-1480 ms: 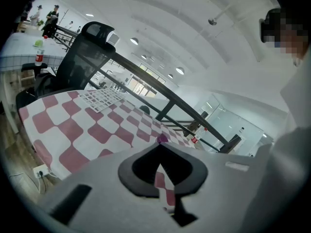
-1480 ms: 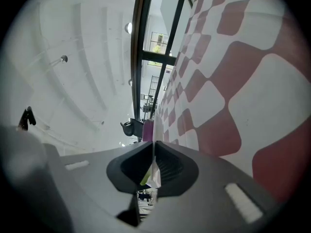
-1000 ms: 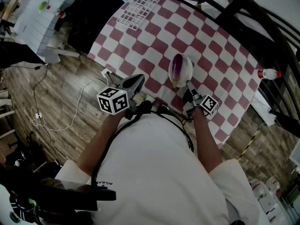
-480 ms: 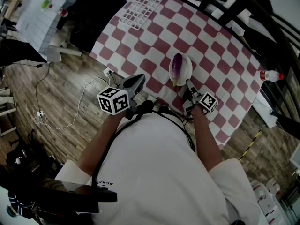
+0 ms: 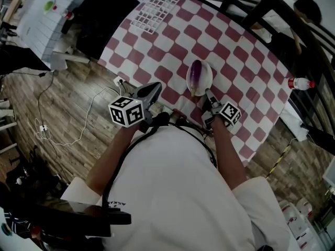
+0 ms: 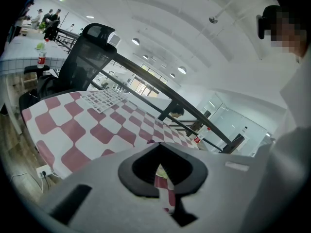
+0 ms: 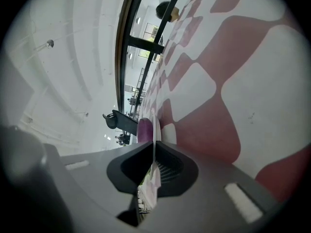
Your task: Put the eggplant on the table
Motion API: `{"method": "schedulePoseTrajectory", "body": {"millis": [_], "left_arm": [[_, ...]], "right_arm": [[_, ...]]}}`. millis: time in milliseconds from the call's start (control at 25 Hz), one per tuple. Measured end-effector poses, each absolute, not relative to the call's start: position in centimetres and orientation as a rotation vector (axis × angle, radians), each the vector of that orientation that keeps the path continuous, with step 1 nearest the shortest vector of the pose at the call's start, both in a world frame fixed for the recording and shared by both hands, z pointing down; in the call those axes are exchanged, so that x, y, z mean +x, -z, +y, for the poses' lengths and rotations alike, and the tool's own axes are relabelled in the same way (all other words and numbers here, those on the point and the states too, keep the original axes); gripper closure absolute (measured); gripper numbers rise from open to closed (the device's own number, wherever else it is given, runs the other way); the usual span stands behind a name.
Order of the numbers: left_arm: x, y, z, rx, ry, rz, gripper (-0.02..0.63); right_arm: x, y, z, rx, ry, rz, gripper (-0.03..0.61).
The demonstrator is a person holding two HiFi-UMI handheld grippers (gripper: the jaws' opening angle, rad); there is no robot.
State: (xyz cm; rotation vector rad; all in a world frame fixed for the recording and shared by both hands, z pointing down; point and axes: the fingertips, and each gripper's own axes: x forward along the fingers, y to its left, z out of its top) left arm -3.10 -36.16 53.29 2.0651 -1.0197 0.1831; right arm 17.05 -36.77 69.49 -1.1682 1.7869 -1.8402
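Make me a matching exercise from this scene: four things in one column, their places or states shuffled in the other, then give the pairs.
Things:
1. eggplant
2. right tongs
3. left tongs
4. white wire grid

Places or states:
A. shut, holding nothing
B. flat on the far end of the checkered cloth
C. lying in the white plate
D. shut on the plate's rim

Pairs: 1-C, 2-D, 3-A, 4-B

I'm looking over a red-and-white checked tabletop carrying a purple eggplant in a white dish. The left tool and right tool are showing grey bodies and black-and-white marker squares. Brown wood-grain floor is running alongside.
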Motion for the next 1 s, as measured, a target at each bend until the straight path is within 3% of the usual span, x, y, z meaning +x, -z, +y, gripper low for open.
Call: {"method": "schedulePoseTrajectory", "body": {"millis": [1000], "left_arm": [[-2.4, -52.6, -36.2, 2.118, -0.192, -0.946, 0.611]], "right_arm": [[16.9, -71.0, -35.7, -1.512, 1.922, 1.750, 0.558]]}}
